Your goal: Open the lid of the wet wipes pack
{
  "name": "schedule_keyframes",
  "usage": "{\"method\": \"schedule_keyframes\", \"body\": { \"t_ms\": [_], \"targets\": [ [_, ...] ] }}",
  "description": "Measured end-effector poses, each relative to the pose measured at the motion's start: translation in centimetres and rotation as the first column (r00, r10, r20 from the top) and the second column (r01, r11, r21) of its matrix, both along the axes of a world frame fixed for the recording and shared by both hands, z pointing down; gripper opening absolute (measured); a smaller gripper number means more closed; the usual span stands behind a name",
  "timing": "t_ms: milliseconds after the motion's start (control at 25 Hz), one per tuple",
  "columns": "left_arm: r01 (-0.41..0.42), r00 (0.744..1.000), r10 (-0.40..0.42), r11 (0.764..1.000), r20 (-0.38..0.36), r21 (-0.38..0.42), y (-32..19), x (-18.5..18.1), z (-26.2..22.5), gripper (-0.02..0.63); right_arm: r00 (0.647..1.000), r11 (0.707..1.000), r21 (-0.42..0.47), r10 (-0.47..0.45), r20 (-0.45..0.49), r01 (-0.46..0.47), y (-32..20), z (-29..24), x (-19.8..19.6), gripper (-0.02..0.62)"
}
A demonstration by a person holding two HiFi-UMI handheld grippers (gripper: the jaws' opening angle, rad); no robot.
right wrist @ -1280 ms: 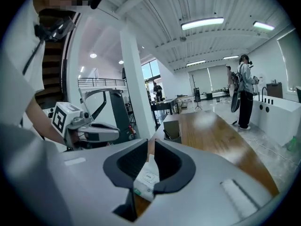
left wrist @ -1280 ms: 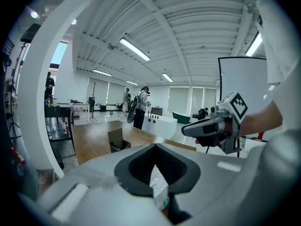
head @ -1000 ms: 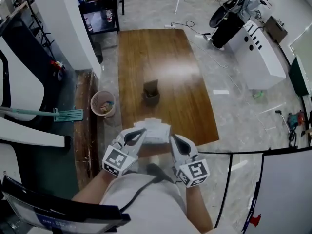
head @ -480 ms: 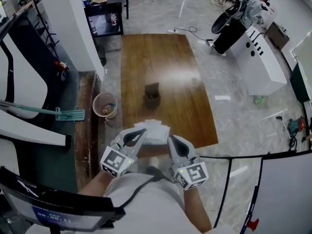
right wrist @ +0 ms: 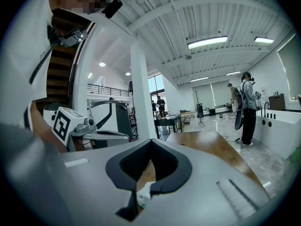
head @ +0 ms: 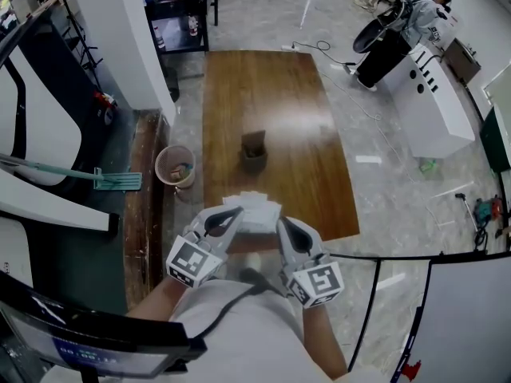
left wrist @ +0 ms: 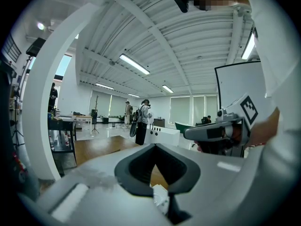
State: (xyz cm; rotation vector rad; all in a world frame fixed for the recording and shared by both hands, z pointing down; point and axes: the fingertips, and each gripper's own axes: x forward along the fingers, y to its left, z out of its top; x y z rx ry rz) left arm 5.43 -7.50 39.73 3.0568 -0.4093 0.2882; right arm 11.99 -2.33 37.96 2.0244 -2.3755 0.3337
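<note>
Left gripper (head: 231, 215) and right gripper (head: 281, 224) are each pinched shut on an end of the wet wipes pack (head: 254, 211). It hangs between them over the table's (head: 263, 86) near edge, long axis running gripper to gripper. Both look equally close, and the dark pot (head: 254, 154) further out is well clear.

Mid-way along long brown wooden tabletop (head: 271, 94) stands small dark brown pot (head: 254, 154); open wood either side and beyond. Near edge taken by white wet wipes pack (head: 254, 211), well apart from pot.
</note>
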Motion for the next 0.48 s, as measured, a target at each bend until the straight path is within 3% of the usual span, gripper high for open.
{"method": "schedule_keyframes", "body": {
  "t_ms": [480],
  "targets": [
    [0.001,1.0,-0.001,1.0,0.002,-0.004,0.1,0.25,0.03,0.006,1.0,1.0,-0.002,-0.002,-0.005,0.002,-0.19,-0.15,0.31,0.008]
  ]
}}
